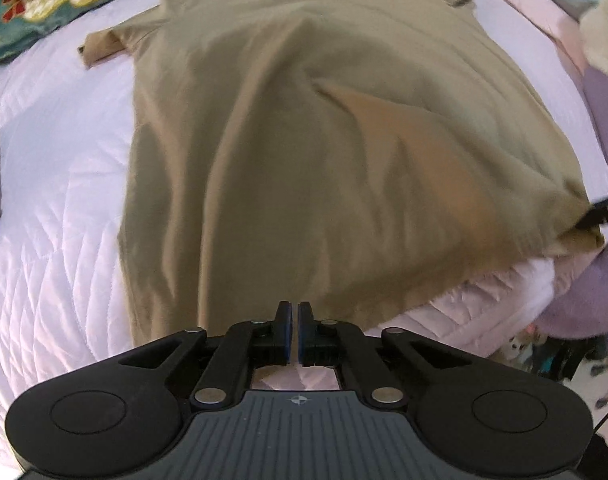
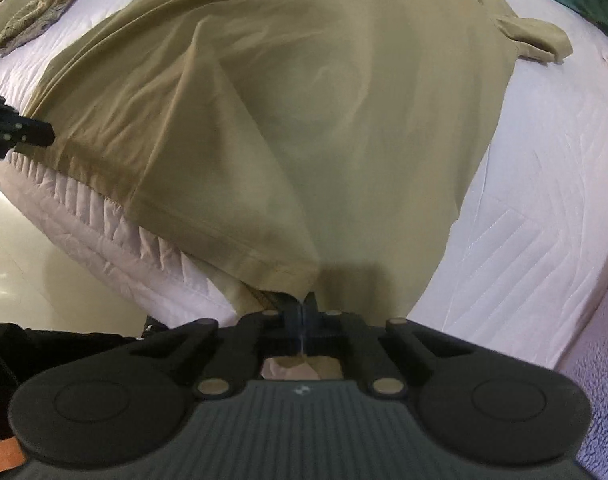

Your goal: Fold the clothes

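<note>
The left gripper point(image 1: 295, 307) has its jaws drawn together on the near hem of the olive shirt point(image 1: 304, 152), at the hem's left corner; the blue pads stand almost touching, with the cloth's edge at their tips. The right gripper point(image 2: 303, 300) is likewise pinched closed on the hem at the shirt's opposite near corner, where the fabric bunches and runs in between the black fingers.

The shirt lies spread on a pale pink quilted bedcover point(image 1: 56, 208), its collar end farthest from the grippers and its two short sleeves sticking out to either side near that far end. The hem stretched between the two grippers is lifted off the bedcover, so the cloth rises in long folds and the quilt's edge shows beneath it. In the left wrist view the other gripper appears as a dark shape at the shirt's right corner; in the right wrist view the left one shows the same way at the shirt's left corner.

Beyond the shirt's collar end lies a teal cushion point(image 1: 28, 4) with pale round patterns. To the shirt's left, well apart from it, a brownish crumpled garment point(image 2: 48, 4) rests on the bedcover. Below the shirt's hem, past the bed's edge, is a glossy pale floor point(image 2: 20, 264).
</note>
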The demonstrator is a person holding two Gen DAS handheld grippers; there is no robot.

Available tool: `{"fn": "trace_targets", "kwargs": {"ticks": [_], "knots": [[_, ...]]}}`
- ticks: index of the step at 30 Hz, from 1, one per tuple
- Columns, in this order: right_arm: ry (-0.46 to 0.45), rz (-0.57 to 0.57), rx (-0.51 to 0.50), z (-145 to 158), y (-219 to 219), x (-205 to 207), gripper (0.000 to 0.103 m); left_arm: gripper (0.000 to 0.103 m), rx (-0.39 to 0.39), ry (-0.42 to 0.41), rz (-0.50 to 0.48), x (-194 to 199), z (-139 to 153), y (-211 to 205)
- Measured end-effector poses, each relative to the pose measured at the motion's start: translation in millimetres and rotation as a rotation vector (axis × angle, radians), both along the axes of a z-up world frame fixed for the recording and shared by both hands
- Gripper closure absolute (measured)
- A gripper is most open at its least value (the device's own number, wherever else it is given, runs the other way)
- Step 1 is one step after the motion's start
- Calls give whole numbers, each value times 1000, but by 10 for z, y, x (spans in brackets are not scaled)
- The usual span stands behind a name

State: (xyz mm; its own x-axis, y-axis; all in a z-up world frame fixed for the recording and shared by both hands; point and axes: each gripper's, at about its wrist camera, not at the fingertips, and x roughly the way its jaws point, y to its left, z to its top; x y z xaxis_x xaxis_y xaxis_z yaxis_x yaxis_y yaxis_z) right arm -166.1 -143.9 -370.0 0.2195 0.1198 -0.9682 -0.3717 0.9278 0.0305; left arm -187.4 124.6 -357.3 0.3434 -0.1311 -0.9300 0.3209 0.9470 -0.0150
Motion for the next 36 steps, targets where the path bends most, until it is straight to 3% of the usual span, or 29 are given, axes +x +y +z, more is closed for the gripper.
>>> {"fn": "trace_targets", "kwargs": {"ticks": [11,14,16,21,27,31,36], "knots": [[18,157,-23,173,242,-191,101,100,23,41,28,-185,73,259],[34,166,-107,233,257,-171,96,98,15,26,41,-119,256,329],[8,124,-152,391,206,-114,82,94,4,2,58,-11,451,338],[-77,-66,-86,1074,123,282,68,91,-20,-68,116,315,1045,208],[-175,-263,-22,1772,245,663,67,91,-49,-126,169,482,1759,93],[-180,-353,7,2021,291,828,67,90,-22,-156,196,499,2100,53],[-229,-385,-14,2275,286,953,67,89,-13,-160,237,472,2419,17]]}}
